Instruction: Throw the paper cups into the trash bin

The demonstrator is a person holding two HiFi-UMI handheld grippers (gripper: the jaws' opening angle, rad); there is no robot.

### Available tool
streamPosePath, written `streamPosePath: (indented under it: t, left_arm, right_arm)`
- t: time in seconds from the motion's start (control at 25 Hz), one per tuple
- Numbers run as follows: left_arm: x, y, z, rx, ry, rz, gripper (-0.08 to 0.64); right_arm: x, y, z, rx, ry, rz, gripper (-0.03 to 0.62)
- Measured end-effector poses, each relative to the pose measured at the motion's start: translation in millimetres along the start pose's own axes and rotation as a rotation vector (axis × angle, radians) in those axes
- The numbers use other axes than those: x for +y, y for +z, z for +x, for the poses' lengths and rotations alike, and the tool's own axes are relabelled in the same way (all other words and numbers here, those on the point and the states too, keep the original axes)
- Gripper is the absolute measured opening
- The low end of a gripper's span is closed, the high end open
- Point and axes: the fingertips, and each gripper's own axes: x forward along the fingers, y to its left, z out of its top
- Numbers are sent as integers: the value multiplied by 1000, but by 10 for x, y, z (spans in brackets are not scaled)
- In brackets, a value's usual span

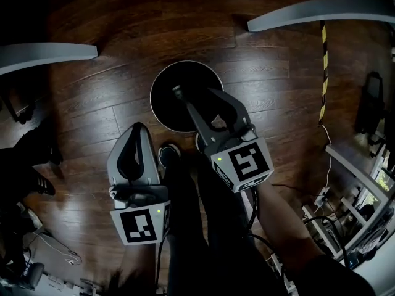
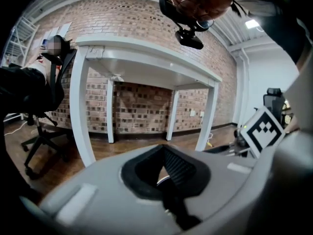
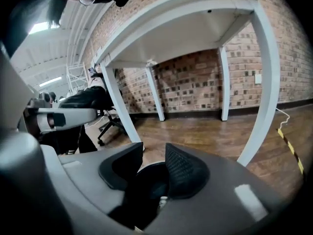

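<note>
The round black trash bin (image 1: 165, 106) stands on the wood floor just ahead of the person's feet. My right gripper (image 1: 194, 94) hangs over its mouth, open, with a gap between its pads and nothing in that gap. In the right gripper view the jaws (image 3: 154, 155) point down into the bin's dark inside (image 3: 146, 180), where a small pale thing (image 3: 161, 202) shows; I cannot tell what it is. No paper cup is plainly in view. My left gripper (image 1: 141, 128) is lower left of the bin, shut and empty; its tips (image 2: 162, 153) meet in the left gripper view.
White tables stand at the upper right (image 1: 321, 11) and left (image 1: 43, 54). Yellow-black tape (image 1: 323, 66) runs along the floor at the right. Cables and racks (image 1: 345, 221) crowd the lower right. A seated person on an office chair (image 2: 44, 82) is at the left.
</note>
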Motion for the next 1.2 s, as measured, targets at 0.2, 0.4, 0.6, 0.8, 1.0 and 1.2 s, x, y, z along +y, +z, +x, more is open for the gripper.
streamPosePath:
  t: [0.2,0.4,0.6,0.8,1.0,1.2]
  left_arm:
    - [-206,662,-139,-78,-14,-10,5]
    - [-476,1515,-342,-205,-45,-13,5]
    - [-735,2215,-667,-274,-53,33,5]
    - [-962,2836,-986,-329,-64,48,5]
    - [-1087,3524,-1185,-424,-68,84,5]
    - [-1296,4054,-1479,-477,-101,92,5]
  right_arm:
    - [130,865,-474,-131,-20,-6,91]
    - [310,1624,-970,-259,-34,-19,58]
    - [385,2341,-1546,-378,-64,-16,26]
    - [488,2941,-2106,-462,-73,-17,14]
    - [547,3553,-2502,-565,-82,-41,8]
    - [748,4019,-2913,-637,-56,-88,8]
